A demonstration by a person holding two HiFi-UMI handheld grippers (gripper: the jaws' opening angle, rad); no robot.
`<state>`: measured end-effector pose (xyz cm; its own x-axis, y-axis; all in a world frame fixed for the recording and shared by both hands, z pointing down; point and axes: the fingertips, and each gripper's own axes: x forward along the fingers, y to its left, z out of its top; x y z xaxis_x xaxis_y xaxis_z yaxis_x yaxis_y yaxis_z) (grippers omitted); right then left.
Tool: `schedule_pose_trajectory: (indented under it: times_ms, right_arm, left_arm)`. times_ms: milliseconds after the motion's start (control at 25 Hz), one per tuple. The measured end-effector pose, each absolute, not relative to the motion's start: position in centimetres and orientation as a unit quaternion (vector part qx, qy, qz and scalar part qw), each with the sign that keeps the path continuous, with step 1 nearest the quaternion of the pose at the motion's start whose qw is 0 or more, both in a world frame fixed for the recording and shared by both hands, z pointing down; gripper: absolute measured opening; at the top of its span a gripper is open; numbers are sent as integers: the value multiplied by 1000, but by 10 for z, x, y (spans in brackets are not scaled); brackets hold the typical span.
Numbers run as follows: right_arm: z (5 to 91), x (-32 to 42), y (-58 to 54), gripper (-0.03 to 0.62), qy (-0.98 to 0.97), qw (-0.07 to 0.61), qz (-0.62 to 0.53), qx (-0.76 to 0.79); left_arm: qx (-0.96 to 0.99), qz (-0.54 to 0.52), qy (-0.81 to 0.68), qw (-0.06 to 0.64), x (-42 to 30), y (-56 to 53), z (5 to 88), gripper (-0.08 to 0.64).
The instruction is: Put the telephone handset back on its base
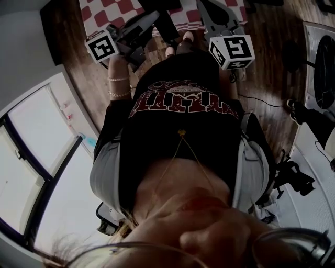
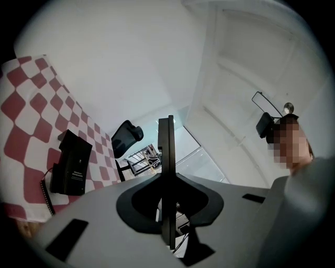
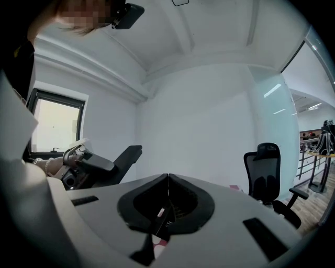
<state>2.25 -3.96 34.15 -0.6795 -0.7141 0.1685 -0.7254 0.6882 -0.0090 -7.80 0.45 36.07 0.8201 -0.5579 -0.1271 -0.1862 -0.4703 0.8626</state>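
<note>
A black telephone (image 2: pixel 70 163) lies on a red-and-white checked cloth (image 2: pixel 31 115) at the left of the left gripper view, with its coiled cord (image 2: pixel 46 196) hanging at the cloth's edge. I cannot tell the handset from the base. My left gripper (image 2: pixel 166 123) points up past the table; its jaws stand pressed together as one thin blade with nothing between them. My right gripper (image 3: pixel 167 175) faces a bare wall, jaws meeting at a seam, empty. In the head view both marker cubes (image 1: pixel 102 47) (image 1: pixel 232 51) sit in front of the person's chest, well short of the cloth (image 1: pixel 125 10).
The person's dark shirt (image 1: pixel 183 120) fills the middle of the head view. A black office chair (image 2: pixel 125 137) (image 3: pixel 267 167) stands beyond the table. A window (image 1: pixel 31 152) is at the left, over a wooden floor (image 1: pixel 272 63) with cables and white equipment (image 1: pixel 319 63) at the right.
</note>
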Motion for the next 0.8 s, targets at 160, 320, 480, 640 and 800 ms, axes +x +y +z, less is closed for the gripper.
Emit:
schedule_pose_trajectory:
  times_ms: [160, 320, 480, 640, 800]
  right_arm:
    - [346, 26, -58, 20, -918, 74, 42, 387]
    - [348, 39, -106, 20, -921, 68, 54, 380]
    - [342, 45, -130, 20, -925, 62, 53, 370]
    - [339, 41, -129, 20, -930, 60, 47, 359]
    - [336, 37, -133, 20, -936, 62, 42, 345]
  left_arm:
    - [835, -191, -232, 461, -73, -12, 362, 80]
    - [835, -181, -234, 463, -53, -58, 360, 80]
    - [835, -178, -236, 464, -43, -80, 356, 80]
    - [839, -179, -244, 453, -44, -79, 352, 80]
    - [832, -188, -249, 459, -47, -78, 354, 80]
